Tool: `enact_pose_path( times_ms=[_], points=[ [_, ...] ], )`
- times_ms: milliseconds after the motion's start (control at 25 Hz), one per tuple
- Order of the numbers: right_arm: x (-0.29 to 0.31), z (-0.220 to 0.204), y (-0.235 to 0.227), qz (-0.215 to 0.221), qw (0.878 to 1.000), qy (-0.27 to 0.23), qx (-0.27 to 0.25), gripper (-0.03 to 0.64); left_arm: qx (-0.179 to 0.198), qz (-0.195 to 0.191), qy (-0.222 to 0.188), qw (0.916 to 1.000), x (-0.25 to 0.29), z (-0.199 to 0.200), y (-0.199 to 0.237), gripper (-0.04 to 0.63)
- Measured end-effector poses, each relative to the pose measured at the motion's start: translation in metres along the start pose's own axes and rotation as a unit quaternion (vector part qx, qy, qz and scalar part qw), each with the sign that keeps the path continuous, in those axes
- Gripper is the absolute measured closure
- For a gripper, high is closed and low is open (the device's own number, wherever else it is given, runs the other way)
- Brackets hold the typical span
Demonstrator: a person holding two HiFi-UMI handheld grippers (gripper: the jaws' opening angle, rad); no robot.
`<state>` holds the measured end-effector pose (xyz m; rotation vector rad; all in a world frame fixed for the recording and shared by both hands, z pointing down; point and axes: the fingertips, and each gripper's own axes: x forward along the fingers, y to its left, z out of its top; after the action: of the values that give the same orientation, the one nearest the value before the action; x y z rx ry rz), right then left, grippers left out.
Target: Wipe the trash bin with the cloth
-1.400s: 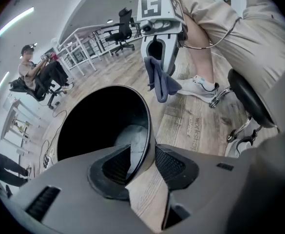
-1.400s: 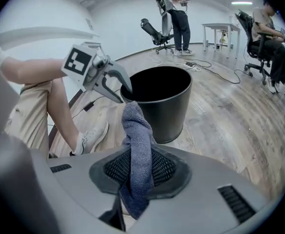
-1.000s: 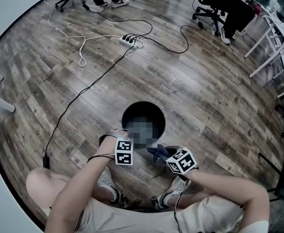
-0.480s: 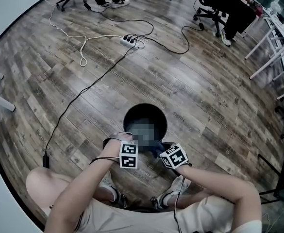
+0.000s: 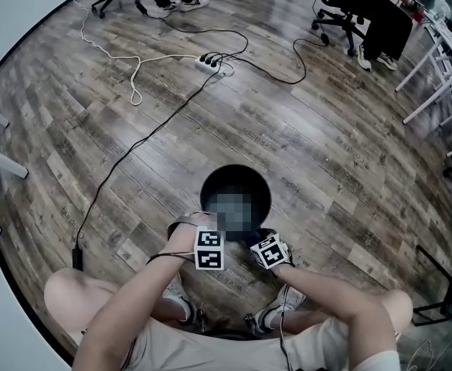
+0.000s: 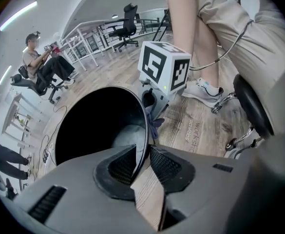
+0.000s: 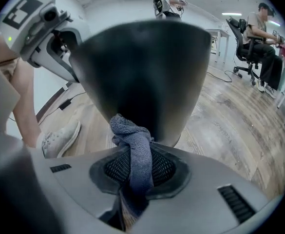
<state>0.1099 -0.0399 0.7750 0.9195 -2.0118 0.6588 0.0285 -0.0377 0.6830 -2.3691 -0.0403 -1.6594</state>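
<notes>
In the lower middle of the head view a black trash bin (image 5: 235, 167) stands on the wooden floor (image 5: 326, 130), with the person's two arms coming up to it from the bottom edge. The left gripper (image 6: 144, 154) meets the bin's near rim at lower left. In the left gripper view its jaws have just been closing and now sit narrow, one inside and one outside, pinching the thin rim wall between them. The right gripper (image 7: 141, 165) is at the bin's lower right, low against the outside. Its jaws are clamped on a blue-grey cloth (image 7: 131, 130), which runs up between them, and the cloth's bunched, knotted end lies against the bin's dark outer wall near the base. In the left gripper view a scrap of the same cloth shows just outside the rim, below the right gripper's marker cube. A white power strip (image 5: 212, 62) with trailing cables lies near the top of the head view, well apart from the bin, and a pale sneaker (image 7: 59, 136) rests at the left of the right gripper view.
</notes>
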Motion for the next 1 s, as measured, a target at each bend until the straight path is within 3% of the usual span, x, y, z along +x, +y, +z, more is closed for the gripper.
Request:
enact_pose_path(
  times_ms=[240, 560, 720, 840, 1000],
  points=[
    [0.040, -0.023, -0.015, -0.038, 0.998, 0.025, -0.046, 0.532, -0.005, -0.002, -0.002, 1.0000, -0.001, 0.000, 0.002, 0.497],
    [0.083, -0.048, -0.018, -0.045, 0.999, 0.024, 0.007, 0.532, -0.021, -0.005, -0.005, 0.9997, -0.001, 0.000, 0.002, 0.497],
    [0.074, -0.051, -0.016, -0.015, 0.998, 0.064, 0.007, 0.532, -0.029, -0.007, 0.001, 0.9996, 0.000, 0.000, 0.003, 0.495],
    [0.048, -0.064, 0.004, 0.049, 0.989, 0.137, 0.024, 0.532, -0.041, -0.006, 0.012, 0.9991, 0.001, 0.000, 0.002, 0.488],
    [-0.012, -0.063, 0.027, 0.105, 0.978, 0.177, -0.031, 0.532, -0.049, -0.011, 0.013, 0.9986, 0.001, 0.000, 0.003, 0.486]
  ],
)
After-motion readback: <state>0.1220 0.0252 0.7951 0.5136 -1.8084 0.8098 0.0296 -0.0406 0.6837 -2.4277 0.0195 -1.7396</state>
